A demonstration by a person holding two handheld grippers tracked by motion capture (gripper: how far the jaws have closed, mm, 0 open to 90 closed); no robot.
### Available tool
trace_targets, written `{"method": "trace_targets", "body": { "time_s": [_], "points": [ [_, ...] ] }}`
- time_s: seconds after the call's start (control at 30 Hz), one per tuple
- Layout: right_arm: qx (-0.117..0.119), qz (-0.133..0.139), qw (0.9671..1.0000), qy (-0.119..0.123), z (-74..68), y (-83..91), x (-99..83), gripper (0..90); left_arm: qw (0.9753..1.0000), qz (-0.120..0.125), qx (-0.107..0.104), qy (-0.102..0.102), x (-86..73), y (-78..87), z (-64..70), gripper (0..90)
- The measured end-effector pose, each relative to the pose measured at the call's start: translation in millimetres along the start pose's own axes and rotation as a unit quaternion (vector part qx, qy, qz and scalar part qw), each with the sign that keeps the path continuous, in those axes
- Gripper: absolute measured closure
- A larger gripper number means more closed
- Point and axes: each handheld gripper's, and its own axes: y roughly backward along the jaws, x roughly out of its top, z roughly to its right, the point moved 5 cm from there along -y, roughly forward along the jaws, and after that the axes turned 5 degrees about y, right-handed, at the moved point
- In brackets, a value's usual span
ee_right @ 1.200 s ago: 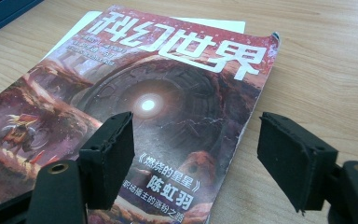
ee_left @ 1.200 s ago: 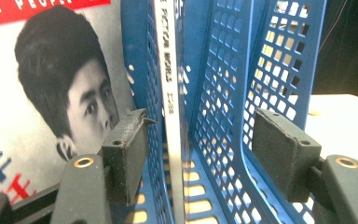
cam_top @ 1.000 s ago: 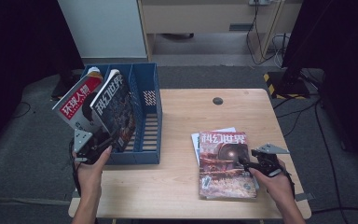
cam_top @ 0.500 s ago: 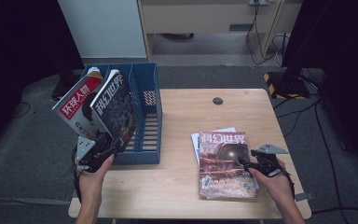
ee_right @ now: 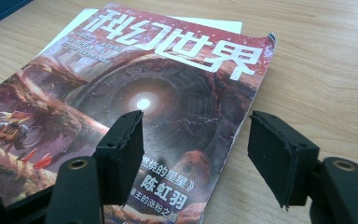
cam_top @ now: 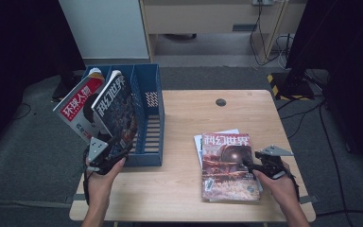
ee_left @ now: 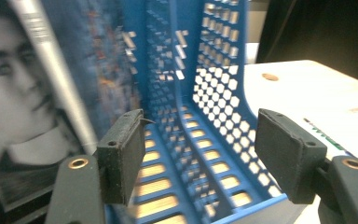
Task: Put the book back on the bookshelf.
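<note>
Right gripper view shows the right gripper (ee_right: 196,154) open astride the top magazine (ee_right: 135,116) edge, so closing may pinch only its cover

The high view is dim, its surroundings nearly black, only the pale wooden table (cam_top: 189,113) evenly lit. The left gripper view blurs the leaning magazines; the glossy red-brown magazine cover (ee_right: 135,116) stays sharp.

Light wooden bench (cam_top: 189,198) stands on grey carpet floor (cam_top: 33,189). White cabinet (cam_top: 104,28) and beige desk (cam_top: 203,14) behind. Cables (cam_top: 269,33) trail at right. Surroundings dark.
</note>
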Motion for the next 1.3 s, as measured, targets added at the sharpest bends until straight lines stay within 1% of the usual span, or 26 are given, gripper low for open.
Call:
{"method": "trace_targets", "body": {
  "time_s": [0.07, 0.13, 0.17, 0.2, 0.27, 0.33, 0.37, 0.47, 0.53, 0.57, 0.6, 0.63, 0.67, 0.7, 0.73, 0.77, 0.8, 0.87, 0.9, 0.97, 1.03, 1.07, 1.2, 1.23, 1.3],
  "points": [
    [-0.001, 0.001, 1.0000, 0.000, -0.3, 0.3, 0.2, 38.0, 0.9999, -0.003, -0.010, -0.005, 0.3, -3.0, 7.9, 33.2],
    [-0.001, 0.003, 1.0000, 0.002, -0.4, 0.4, 0.6, 39.4, 0.9996, -0.012, -0.022, -0.017, 0.5, -7.4, 19.9, 33.1],
    [-0.001, 0.004, 1.0000, 0.002, -0.7, 0.5, 0.9, 40.6, 0.9992, -0.013, -0.032, -0.021, 0.5, -9.9, 25.7, 33.0],
    [-0.001, 0.004, 1.0000, 0.003, -0.9, 0.5, 1.1, 41.6, 0.9985, -0.018, -0.045, -0.028, 0.4, -13.7, 34.7, 32.9],
    [0.000, 0.007, 1.0000, 0.004, -1.6, 0.6, 1.6, 43.0, 0.9968, -0.029, -0.061, -0.042, -1.0, -21.1, 48.5, 32.4],
    [0.001, 0.008, 1.0000, 0.006, -1.5, 0.8, 1.7, 44.4, 0.9941, -0.048, -0.082, -0.051, -4.8, -31.6, 63.1, 31.6],
    [0.001, 0.008, 1.0000, 0.006, -1.4, 0.7, 1.7, 44.7, 0.9935, -0.051, -0.087, -0.052, -5.6, -33.9, 66.2, 31.1],
    [0.003, 0.008, 1.0000, 0.004, -1.3, 1.0, 2.1, 44.8, 0.9899, -0.067, -0.106, -0.066, -10.0, -46.0, 87.3, 30.9],
    [0.003, 0.010, 0.9999, 0.004, -1.3, 1.1, 2.5, 44.1, 0.9882, -0.070, -0.118, -0.068, -10.9, -51.7, 99.5, 30.8],
    [0.002, 0.011, 0.9999, 0.005, -1.0, 1.1, 2.7, 43.9, 0.9877, -0.071, -0.121, -0.068, -11.0, -53.6, 103.9, 30.6],
    [0.003, 0.010, 0.9999, 0.005, -0.8, 1.2, 2.6, 43.7, 0.9865, -0.073, -0.129, -0.070, -11.2, -56.2, 111.1, 30.6],
    [0.003, 0.009, 0.9999, 0.005, -0.4, 1.2, 2.5, 43.3, 0.9858, -0.074, -0.133, -0.072, -11.3, -57.8, 115.3, 30.4],
    [0.003, 0.009, 0.9999, 0.005, -0.4, 1.1, 2.5, 43.2, 0.9843, -0.076, -0.145, -0.066, -12.0, -60.8, 122.2, 30.3],
    [0.003, 0.010, 0.9999, 0.004, -0.5, 0.8, 2.6, 42.9, 0.9836, -0.078, -0.152, -0.057, -12.5, -62.6, 125.5, 30.1],
    [0.004, 0.009, 0.9999, 0.003, -0.9, 0.6, 2.5, 42.7, 0.9833, -0.081, -0.152, -0.058, -13.7, -65.8, 130.0, 29.9],
    [0.003, 0.009, 0.9999, 0.006, -1.4, -0.1, 2.5, 42.6, 0.9829, -0.082, -0.151, -0.068, -14.6, -67.9, 132.6, 29.6],
    [0.003, 0.009, 0.9999, 0.006, -2.1, -0.7, 2.5, 42.3, 0.9817, -0.088, -0.151, -0.076, -17.0, -71.5, 136.7, 29.6],
    [0.005, 0.005, 0.9999, 0.009, -3.3, -2.2, 2.1, 41.2, 0.9808, -0.093, -0.157, -0.069, -20.2, -76.4, 143.2, 29.4],
    [0.005, 0.005, 0.9999, 0.009, -3.8, -3.3, 2.2, 40.5, 0.9802, -0.095, -0.159, -0.070, -21.6, -78.3, 147.3, 29.4],
    [0.006, 0.004, 0.9999, 0.007, -4.7, -4.9, 2.0, 38.6, 0.9786, -0.098, -0.162, -0.080, -24.6, -82.0, 155.1, 29.3],
    [0.007, 0.001, 0.9999, 0.008, -4.5, -6.3, 1.4, 36.7, 0.9760, -0.107, -0.171, -0.082, -28.5, -85.9, 161.3, 29.0],
    [0.008, 0.002, 0.9999, 0.007, -4.4, -6.7, 1.4, 36.5, 0.9742, -0.115, -0.176, -0.083, -31.8, -89.2, 164.6, 28.7],
    [0.011, 0.002, 0.9999, 0.004, -2.6, -9.3, 0.8, 34.9, 0.9716, -0.130, -0.183, -0.075, -42.5, -98.3, 171.8, 28.1],
    [0.010, 0.001, 0.9999, 0.006, -2.2, -10.3, 0.2, 34.9, 0.9708, -0.134, -0.183, -0.078, -45.6, -99.7, 173.9, 28.2],
    [0.011, -0.004, 0.9999, 0.001, -2.2, -11.8, -1.2, 34.9, 0.9698, -0.137, -0.182, -0.086, -51.2, -101.5, 177.2, 28.2]
  ]
}}
